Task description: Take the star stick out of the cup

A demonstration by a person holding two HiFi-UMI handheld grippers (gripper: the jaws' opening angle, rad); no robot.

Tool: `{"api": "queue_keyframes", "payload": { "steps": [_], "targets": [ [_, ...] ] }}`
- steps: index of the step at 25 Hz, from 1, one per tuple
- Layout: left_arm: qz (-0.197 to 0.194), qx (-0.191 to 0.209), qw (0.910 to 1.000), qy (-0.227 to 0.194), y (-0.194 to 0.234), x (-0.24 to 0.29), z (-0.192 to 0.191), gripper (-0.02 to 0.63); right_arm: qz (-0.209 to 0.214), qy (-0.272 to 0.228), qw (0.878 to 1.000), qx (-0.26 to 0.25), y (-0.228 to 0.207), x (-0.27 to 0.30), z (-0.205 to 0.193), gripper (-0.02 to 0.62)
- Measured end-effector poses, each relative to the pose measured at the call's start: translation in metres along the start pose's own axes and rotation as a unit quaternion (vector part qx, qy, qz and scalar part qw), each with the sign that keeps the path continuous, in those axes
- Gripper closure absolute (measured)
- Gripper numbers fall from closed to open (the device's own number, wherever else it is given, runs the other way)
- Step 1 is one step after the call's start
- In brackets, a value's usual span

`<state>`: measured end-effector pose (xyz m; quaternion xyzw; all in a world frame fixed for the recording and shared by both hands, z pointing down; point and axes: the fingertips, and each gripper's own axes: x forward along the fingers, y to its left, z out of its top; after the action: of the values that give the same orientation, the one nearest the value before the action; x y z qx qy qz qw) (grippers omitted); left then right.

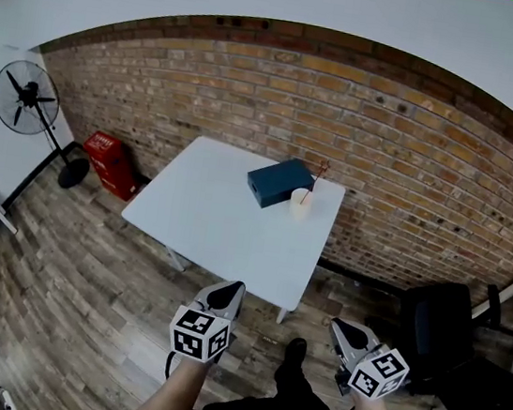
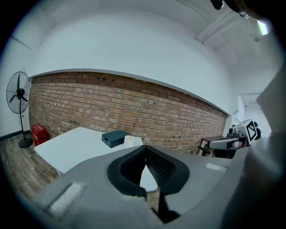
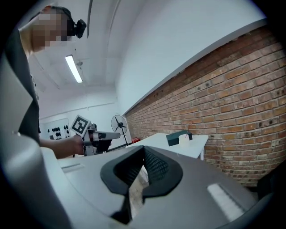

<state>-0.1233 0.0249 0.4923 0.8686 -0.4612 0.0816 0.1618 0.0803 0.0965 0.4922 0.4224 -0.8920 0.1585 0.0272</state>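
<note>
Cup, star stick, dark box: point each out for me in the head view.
cup (image 1: 301, 205): head view, its white side wall.
star stick (image 1: 316, 180): head view, mid-shaft above the cup.
dark box (image 1: 277, 182): head view, its top face.

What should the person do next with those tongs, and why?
Probably walk closer, bringing the right tongs toward the cup. The right tongs and the left tongs are shut, empty and short of the table; the star stick stands in the cup near the far edge, beside the dark box.
</note>
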Motion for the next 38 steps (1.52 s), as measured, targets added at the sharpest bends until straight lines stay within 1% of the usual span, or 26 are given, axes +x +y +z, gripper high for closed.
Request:
{"api": "queue_keyframes", "payload": {
  "steps": [4,7,11,14,19,24,28,32,35,38],
  "targets": [
    [0.004,-0.005,0.9999,0.009,0.013,0.062,0.01,0.6,0.003,0.005,1.0,-0.001,-0.061,0.036,0.012,0.595],
    [0.004,-0.009,0.9998,0.018,0.021,0.112,0.027,0.6,0.003,0.015,1.0,-0.009,-0.11,0.068,0.028,0.595],
    [0.013,-0.001,0.9996,0.025,0.03,0.165,0.055,0.6,0.029,0.023,0.999,-0.014,-0.154,0.108,0.053,0.595],
    [0.026,-0.002,0.9993,0.028,0.037,0.193,0.069,0.6,0.055,0.031,0.998,-0.015,-0.175,0.134,0.064,0.595],
    [0.046,-0.009,0.9984,0.031,0.051,0.217,0.077,0.6,0.089,0.043,0.995,-0.012,-0.189,0.162,0.067,0.595],
    [0.05,-0.008,0.9982,0.032,0.067,0.227,0.083,0.6,0.096,0.05,0.994,-0.004,-0.194,0.18,0.066,0.595],
    [0.043,-0.01,0.9986,0.029,0.086,0.236,0.088,0.6,0.086,0.062,0.994,0.0,-0.199,0.198,0.06,0.594],
    [0.025,-0.012,0.9992,0.028,0.107,0.241,0.092,0.6,0.068,0.06,0.996,0.004,-0.192,0.218,0.064,0.595],
    [0.009,-0.016,0.9992,0.035,0.129,0.244,0.094,0.6,0.049,0.05,0.997,0.011,-0.185,0.234,0.071,0.595],
    [-0.011,-0.005,0.9991,0.04,0.147,0.246,0.099,0.6,0.035,0.051,0.998,0.017,-0.177,0.257,0.07,0.595]
  ]
}}
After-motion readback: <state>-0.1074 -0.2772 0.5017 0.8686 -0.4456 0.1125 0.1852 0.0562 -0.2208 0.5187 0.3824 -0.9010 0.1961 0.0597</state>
